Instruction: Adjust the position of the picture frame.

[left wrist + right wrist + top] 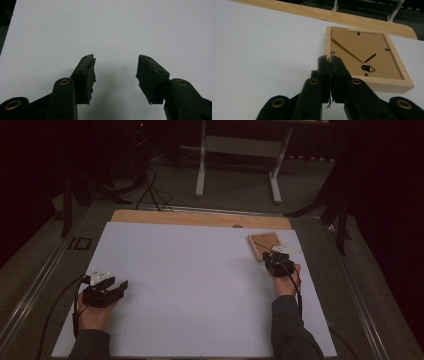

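- Right tongs [329,58] we see pressed together at the near left corner of a light wooden picture frame lying face down [364,53], its brown fibreboard back with a small black hanger turned up; the jaws meet with hardly a gap.
- Whether the frame's wooden rim is pinched between those jaws or merely touched by their tips, we cannot tell from the right gripper view.
- From the high view, we find the right tongs [278,258] at the near edge of the frame [262,245], which lies just ahead of them, towards the far right of the white desk [200,285].
- A small white flat piece [289,249] lies just to the right of the frame, close beside the right tongs; we cannot make out what it is.
- Left tongs [115,72] stand wide, their two jaws well apart, with bare white desk surface between and ahead of them.
- In the high view we see the left tongs [119,287] low over the desk, well apart from the frame and from the right tongs.
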Demonstrator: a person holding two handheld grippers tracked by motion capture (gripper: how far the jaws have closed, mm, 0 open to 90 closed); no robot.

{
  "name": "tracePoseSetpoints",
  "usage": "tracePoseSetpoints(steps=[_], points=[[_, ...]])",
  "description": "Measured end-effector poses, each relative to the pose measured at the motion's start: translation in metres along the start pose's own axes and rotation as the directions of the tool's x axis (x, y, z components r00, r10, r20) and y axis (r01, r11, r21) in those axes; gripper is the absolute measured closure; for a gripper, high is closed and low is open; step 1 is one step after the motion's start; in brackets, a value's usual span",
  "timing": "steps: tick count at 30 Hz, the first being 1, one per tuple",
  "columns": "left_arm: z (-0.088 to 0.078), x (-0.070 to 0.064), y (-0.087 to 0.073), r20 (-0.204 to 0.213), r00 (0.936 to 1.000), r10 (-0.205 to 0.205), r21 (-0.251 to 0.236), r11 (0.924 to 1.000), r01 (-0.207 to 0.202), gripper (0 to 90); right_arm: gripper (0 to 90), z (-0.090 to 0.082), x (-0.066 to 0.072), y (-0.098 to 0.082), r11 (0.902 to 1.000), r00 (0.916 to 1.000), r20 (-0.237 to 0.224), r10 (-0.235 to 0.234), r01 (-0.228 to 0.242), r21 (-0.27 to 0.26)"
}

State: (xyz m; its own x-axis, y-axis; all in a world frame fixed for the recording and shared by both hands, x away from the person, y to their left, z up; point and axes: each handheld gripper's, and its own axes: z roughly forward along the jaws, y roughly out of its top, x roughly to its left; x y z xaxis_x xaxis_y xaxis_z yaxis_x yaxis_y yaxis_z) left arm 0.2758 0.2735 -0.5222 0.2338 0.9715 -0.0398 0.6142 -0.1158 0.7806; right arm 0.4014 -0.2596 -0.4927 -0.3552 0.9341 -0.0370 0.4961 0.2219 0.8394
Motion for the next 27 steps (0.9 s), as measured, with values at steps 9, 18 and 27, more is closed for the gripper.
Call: tracePoseSetpoints(steps=[9, 18, 27], points=[[0.0, 0.0, 0.0, 0.001, 1.0, 0.003, -0.002, 1.0, -0.003, 48.2, 89.1, 0.013, -0.004, 0.005, 0.9994, 0.9994, 0.008, 0.032, -0.032, 0.011], [-0.001, 0.001, 0.0, -0.002, 1.0, -0.003, -0.015, 0.9999, 0.002, 47.8, 89.5, 0.029, -0.004, 0.011, 0.9985, 0.9992, 0.01, 0.038, -0.038, 0.04], [-0.004, 0.0, 0.001, 0.008, 1.0, 0.001, -0.04, 0.9992, 0.0, 47.3, 89.5, 0.04, -0.005, 0.016, 0.9962, 0.9983, 0.015, 0.057, -0.058, 0.066]])
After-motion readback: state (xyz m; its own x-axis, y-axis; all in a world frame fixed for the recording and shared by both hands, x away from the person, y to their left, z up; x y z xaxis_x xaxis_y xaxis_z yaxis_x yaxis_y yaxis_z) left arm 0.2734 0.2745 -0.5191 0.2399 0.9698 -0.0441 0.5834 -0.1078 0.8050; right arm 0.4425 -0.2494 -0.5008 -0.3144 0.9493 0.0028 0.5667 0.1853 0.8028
